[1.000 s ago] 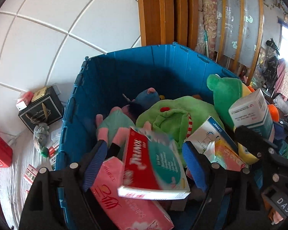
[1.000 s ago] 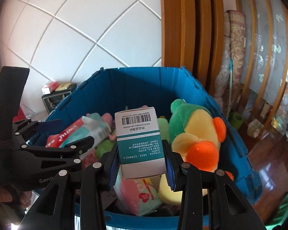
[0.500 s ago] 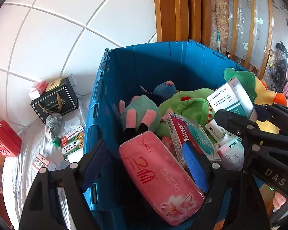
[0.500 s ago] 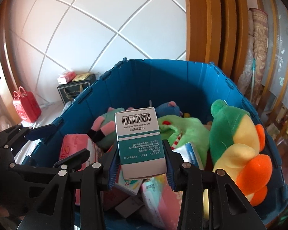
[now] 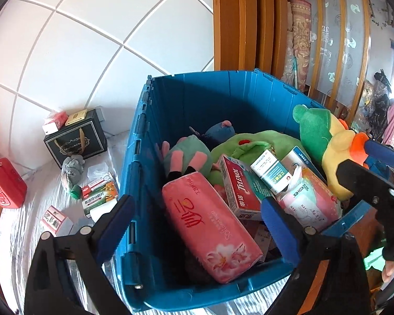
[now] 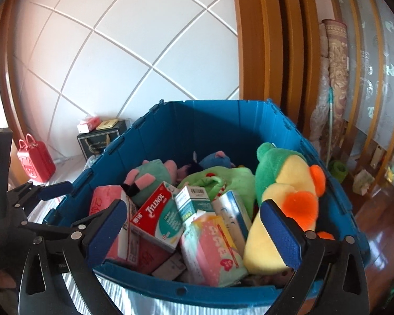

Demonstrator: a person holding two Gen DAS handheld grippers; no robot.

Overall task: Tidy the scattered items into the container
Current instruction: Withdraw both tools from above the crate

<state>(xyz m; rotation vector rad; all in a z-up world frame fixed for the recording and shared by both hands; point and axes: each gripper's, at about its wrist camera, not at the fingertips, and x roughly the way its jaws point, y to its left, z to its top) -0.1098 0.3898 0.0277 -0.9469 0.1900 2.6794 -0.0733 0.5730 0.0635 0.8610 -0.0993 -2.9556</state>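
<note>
The blue crate (image 5: 223, 97) (image 6: 223, 120) holds plush toys and boxes. A red Tylenol box (image 5: 236, 186) (image 6: 155, 218) and a white-and-teal medicine box (image 5: 269, 170) (image 6: 194, 199) lie in it beside a pink tissue pack (image 5: 210, 228). A green-and-yellow plush duck (image 6: 286, 183) leans at the right. My left gripper (image 5: 194, 225) is open and empty over the crate's near left corner. My right gripper (image 6: 191, 233) is open and empty above the crate's near rim. Small medicine boxes (image 5: 97, 199) still lie on the surface left of the crate.
A black gift box (image 5: 76, 139) with small boxes on top stands by the tiled wall. A red case (image 5: 2, 183) sits at far left. A grey figurine (image 5: 72, 168) lies near the gift box. Wooden door frames (image 6: 262, 39) rise behind the crate.
My left gripper dropped the Tylenol box into the crate and pulled back left. My right gripper opened and let the white-and-teal box fall in, then drew back.
</note>
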